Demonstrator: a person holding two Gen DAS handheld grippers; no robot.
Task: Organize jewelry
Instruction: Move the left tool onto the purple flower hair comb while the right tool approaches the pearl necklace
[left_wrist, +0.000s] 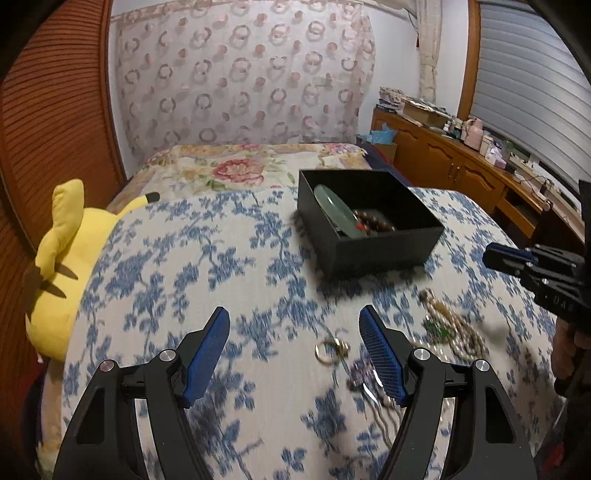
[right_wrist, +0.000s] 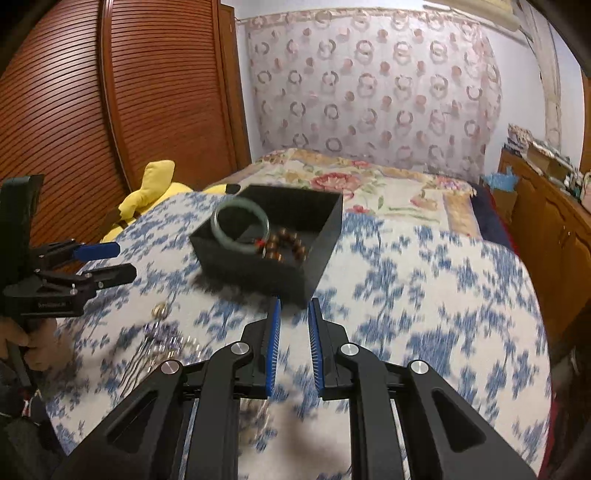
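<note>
Jewelry is split: a green jade bangle (right_wrist: 241, 224) and brown wooden beads (right_wrist: 286, 248) sit in the black box (right_wrist: 258, 275); gold rings (left_wrist: 331, 350) wait on the quilt (left_wrist: 221, 258). My left gripper (left_wrist: 293, 356) gapes beside them, while my right gripper (right_wrist: 294, 345) is nearly closed, empty.

My left gripper (left_wrist: 293, 341) hovered open above the blue-flowered bedspread (left_wrist: 221, 258), a gold ring (left_wrist: 330, 350) between its fingers, with the black box (left_wrist: 369, 229) of bracelets beyond.
</note>
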